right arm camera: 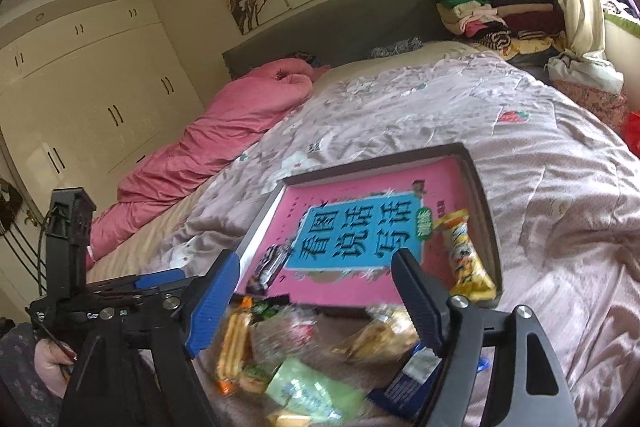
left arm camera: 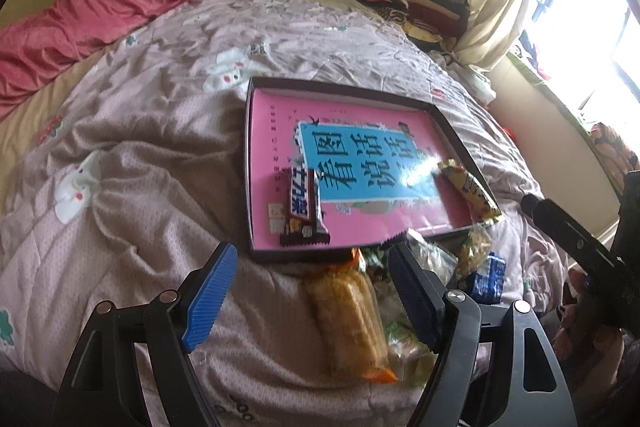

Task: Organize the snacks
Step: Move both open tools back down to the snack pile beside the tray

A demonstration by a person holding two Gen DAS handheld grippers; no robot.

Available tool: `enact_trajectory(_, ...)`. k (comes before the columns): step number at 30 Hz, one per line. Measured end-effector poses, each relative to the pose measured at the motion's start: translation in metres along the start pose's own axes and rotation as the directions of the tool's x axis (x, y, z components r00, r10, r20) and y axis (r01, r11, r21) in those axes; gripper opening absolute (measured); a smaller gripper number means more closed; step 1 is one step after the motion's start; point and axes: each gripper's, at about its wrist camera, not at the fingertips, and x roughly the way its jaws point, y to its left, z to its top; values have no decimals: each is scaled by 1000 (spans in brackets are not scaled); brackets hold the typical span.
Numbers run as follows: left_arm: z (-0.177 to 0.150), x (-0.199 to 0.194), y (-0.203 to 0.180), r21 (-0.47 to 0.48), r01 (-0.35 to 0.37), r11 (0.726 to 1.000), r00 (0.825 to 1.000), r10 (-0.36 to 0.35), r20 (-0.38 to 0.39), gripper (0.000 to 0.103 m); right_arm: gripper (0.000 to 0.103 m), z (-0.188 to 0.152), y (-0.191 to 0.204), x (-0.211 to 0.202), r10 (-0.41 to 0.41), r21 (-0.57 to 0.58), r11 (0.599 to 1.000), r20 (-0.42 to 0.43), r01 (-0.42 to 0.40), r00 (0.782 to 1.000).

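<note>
- L claw (left arm camera: pixel 308 295) & R claw (right arm camera: pixel 316 299) both gaping wide, gripping nothing.
- Orange wafer pack (left arm camera: pixel 352 323) lying on bed just ahead of L claw, long axis running away from it toward tray (left arm camera: pixel 250 163); L nearer.

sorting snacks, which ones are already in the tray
Two: the chocolate bar at the tray's near-left corner and the yellow packet along its right edge; the rest lie outside.

Black-framed left gripper (left arm camera: pixel 308 297) and right gripper (right arm camera: pixel 316 301) — ribbed blue pads (silver pivot screws), dark floral sleeve (right arm camera: pixel 20 359).
</note>
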Motion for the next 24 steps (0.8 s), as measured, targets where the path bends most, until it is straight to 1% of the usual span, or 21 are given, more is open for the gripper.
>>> enact_trajectory(5,-13,3,1,-11,22,1000,999,-23,-44,79,78,-13,6,2,18,26,1000,-52,-16,998)
enact_trajectory(13,-24,11,-5,-6,57,998,993,-57,-101,79,79,-28,17,4,42,37,999,-99,-39,994)
enact_trajectory(18,-30,20,-7,-14,75,997,987,-76,-138,79,79,-35,16,7,58,72,996,-130,-49,990)
enact_trajectory(24,-35,27,-8,-15,90,996,983,-91,-160,79,79,-42,13,10,68,111,993,-166,-49,984)
